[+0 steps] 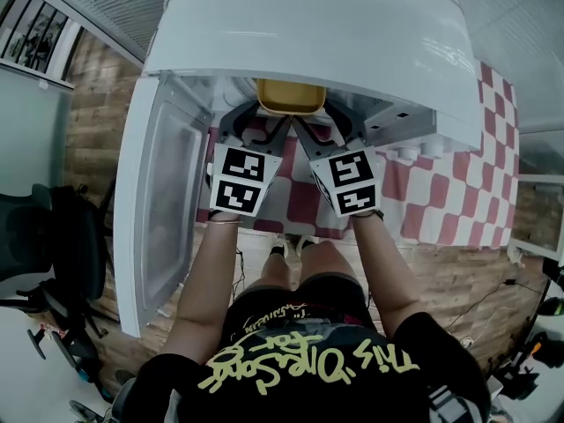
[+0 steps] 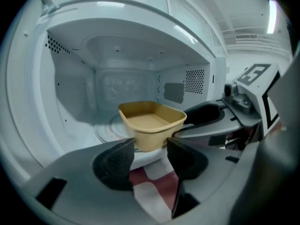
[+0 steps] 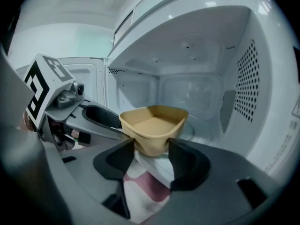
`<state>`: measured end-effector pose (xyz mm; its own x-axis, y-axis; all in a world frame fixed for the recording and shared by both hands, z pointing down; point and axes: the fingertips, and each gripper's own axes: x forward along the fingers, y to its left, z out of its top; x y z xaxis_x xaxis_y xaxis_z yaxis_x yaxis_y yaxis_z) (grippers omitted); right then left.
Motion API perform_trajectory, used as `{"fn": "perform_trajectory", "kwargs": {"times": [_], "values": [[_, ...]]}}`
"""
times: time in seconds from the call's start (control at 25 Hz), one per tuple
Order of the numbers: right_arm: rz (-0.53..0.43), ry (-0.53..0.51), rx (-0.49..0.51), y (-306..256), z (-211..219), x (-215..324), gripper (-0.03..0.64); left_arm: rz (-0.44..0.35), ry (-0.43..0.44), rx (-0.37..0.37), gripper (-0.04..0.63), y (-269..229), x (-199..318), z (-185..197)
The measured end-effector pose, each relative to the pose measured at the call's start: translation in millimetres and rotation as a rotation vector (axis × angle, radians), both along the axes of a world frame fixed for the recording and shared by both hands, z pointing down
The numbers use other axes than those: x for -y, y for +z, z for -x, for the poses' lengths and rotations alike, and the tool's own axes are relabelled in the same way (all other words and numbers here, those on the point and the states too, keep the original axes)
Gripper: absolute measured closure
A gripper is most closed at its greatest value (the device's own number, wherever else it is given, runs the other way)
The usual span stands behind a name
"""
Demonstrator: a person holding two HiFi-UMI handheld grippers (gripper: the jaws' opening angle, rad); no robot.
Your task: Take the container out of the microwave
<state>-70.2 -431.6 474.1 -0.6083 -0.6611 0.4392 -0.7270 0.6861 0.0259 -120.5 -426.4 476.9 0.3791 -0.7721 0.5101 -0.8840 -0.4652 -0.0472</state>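
I see the white microwave oven (image 1: pixel 308 33) standing on the red-and-white checked tabletop (image 1: pixel 441 192), its door (image 1: pixel 163 192) swung open to the left. The tan, square, shallow plastic container (image 2: pixel 152 123) sits inside at the near front of the cavity, close to the mouth and nearer than the round glass turntable (image 2: pixel 105 128). My left claw (image 2: pixel 150 148) is released, jaws spread wide, with the container's near corner just past the tips. My right claw (image 3: pixel 151 146) is spread the same way on the container's other near corner. As far as I can judge, neither claw's pads press on it.
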Motion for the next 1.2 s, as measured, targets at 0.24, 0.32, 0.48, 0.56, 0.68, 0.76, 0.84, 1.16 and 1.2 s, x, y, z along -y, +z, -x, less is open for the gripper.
{"fn": "perform_trajectory", "kwargs": {"times": [0.24, 0.32, 0.48, 0.56, 0.68, 0.76, 0.84, 1.16, 1.2], "values": [[-0.008, 0.03, 0.007, -0.6, 1.5, -5.6, 0.402, -0.001, -0.011, 0.015, 0.377, 0.4, -4.5, 2.0], [-0.011, 0.035, 0.006, -1.4, 2.1, -8.6, 0.401, -0.003, -0.012, 0.018, 0.377, 0.0, -7.2, 2.1], [-0.019, 0.043, 0.005, -4.2, 1.4, -14.2, 0.4, -0.009, -0.02, 0.011, 0.38, -3.5, -13.4, 2.6], [-0.013, 0.042, 0.009, -4.1, 1.4, -19.0, 0.4, -0.008, -0.024, 0.009, 0.38, -4.3, -18.6, 3.0], [-0.006, 0.044, 0.01, -3.3, 1.5, -28.3, 0.4, -0.005, -0.026, 0.003, 0.382, -3.2, -27.9, 3.0], [-0.003, 0.044, 0.011, -4.0, 1.8, -33.9, 0.4, -0.002, -0.026, -0.001, 0.382, -2.9, -33.2, 2.3], [0.001, 0.046, 0.011, -3.9, 0.8, -38.4, 0.401, -0.001, -0.024, -0.003, 0.382, -3.8, -37.4, 1.9], [-0.011, 0.059, 0.028, -15.9, 1.5, -56.5, 0.402, -0.027, -0.024, -0.007, 0.385, -15.2, -55.8, 1.9], [-0.011, 0.059, 0.03, -17.2, 1.5, -59.7, 0.402, -0.03, -0.024, -0.008, 0.385, -16.6, -59.0, 1.9]]}}
